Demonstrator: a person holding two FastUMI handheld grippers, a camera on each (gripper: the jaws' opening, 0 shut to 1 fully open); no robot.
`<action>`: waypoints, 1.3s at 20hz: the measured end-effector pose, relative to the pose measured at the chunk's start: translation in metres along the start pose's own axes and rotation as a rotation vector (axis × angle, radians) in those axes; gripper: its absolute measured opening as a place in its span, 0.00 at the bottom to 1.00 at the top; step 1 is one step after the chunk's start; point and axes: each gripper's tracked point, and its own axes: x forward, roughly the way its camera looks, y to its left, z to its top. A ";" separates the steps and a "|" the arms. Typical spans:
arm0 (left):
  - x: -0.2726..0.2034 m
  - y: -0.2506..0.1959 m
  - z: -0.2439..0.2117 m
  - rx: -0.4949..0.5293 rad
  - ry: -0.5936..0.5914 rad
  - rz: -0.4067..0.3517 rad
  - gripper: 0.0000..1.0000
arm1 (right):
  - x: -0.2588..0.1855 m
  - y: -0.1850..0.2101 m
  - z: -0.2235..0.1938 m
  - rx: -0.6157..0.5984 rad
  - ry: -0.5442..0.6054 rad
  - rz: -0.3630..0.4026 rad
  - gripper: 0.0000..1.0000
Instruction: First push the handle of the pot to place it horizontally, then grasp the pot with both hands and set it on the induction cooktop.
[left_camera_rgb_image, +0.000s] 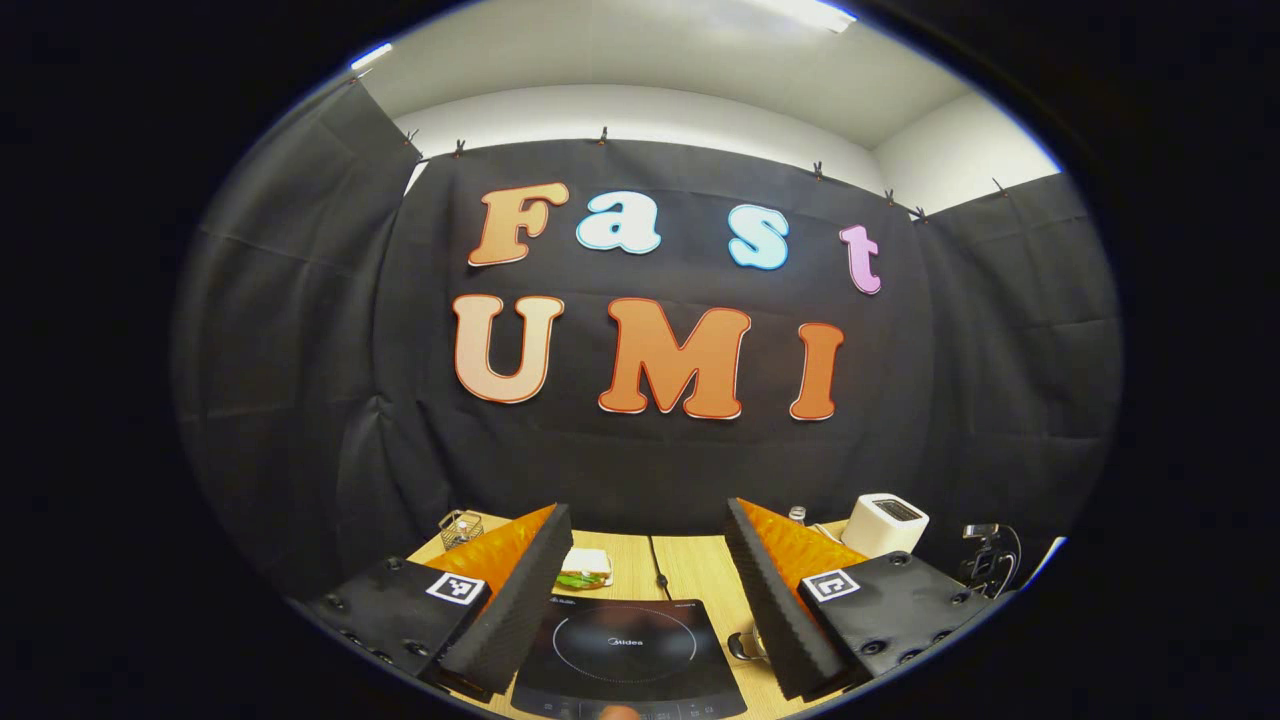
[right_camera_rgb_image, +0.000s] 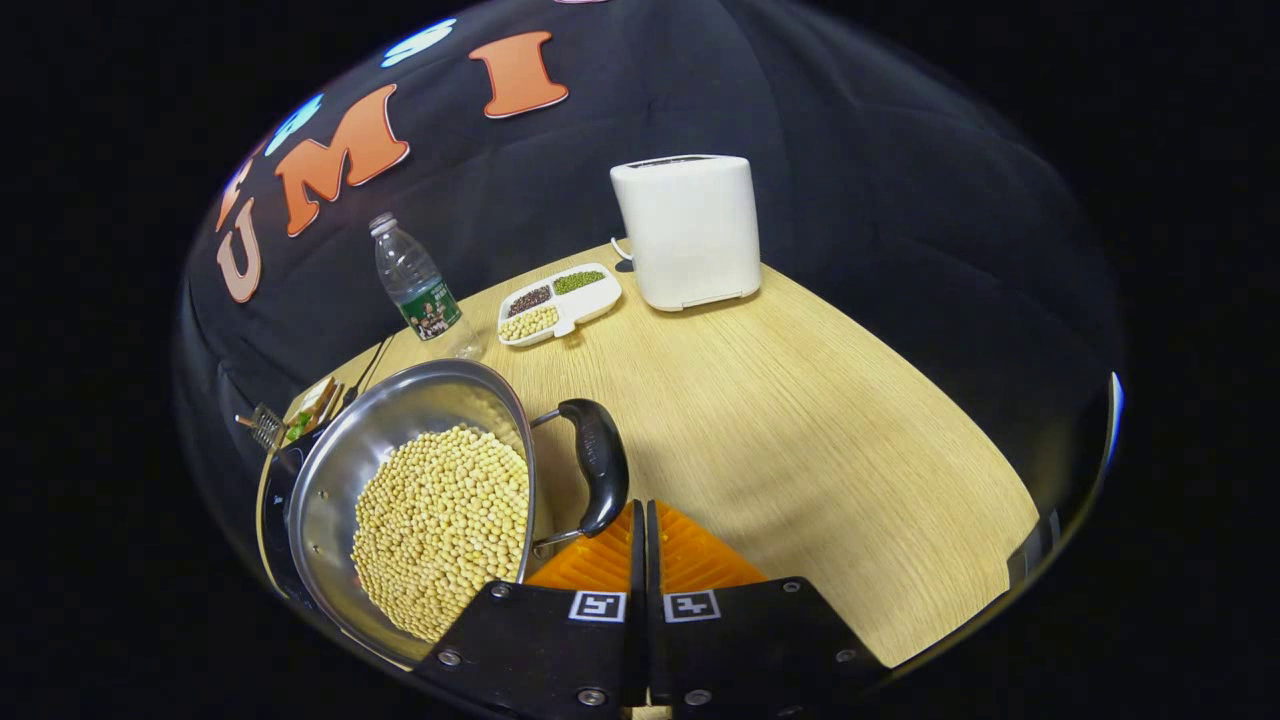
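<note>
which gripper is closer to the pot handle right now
Right. The right gripper, shut, sits just beside the pot's black handle. The left gripper is open above the cooktop, away from the handle.

A shiny round steel pot (right_camera_rgb_image: 330, 500) is sitting at the near left of the right gripper view, holding a heap of pale yellow soybeans (right_camera_rgb_image: 440, 530). Its curved black side handle (right_camera_rgb_image: 600, 465) is sticking out to the right on two wire struts. The flat black glass induction cooktop (left_camera_rgb_image: 625, 655) is lying on the wooden table, its ring marking facing up.
</note>
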 end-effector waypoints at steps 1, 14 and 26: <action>0.000 0.000 0.001 -0.002 -0.002 0.002 0.97 | 0.002 0.001 0.001 0.006 0.003 0.003 0.00; 0.000 -0.029 -0.030 0.002 0.042 -0.030 0.99 | -0.003 -0.008 0.008 -0.004 -0.018 -0.003 0.00; 0.032 -0.094 -0.153 -0.029 0.214 -0.104 1.00 | -0.048 -0.024 0.030 -0.006 -0.143 0.070 0.29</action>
